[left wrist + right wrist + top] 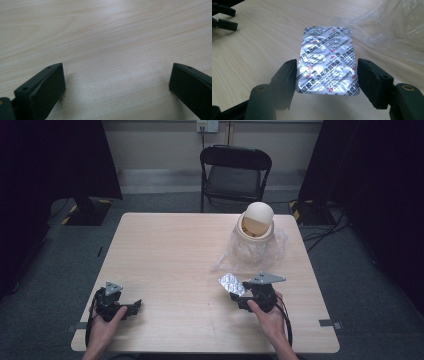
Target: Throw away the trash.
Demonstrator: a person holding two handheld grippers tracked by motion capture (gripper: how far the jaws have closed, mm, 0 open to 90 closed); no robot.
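Observation:
A silver foil blister pack with red and black print is held above the wooden table, near its front right. My right gripper is shut on it, one jaw pressing each long edge of its lower half. A small beige bin with a domed swing lid and a clear plastic liner stands behind it at the back right. My left gripper rests open at the front left, with only bare wood between its jaws.
A black folding chair stands beyond the table's far edge. The crumpled liner spreads onto the table just past the pack. In the right gripper view, the left gripper is far off at the upper left.

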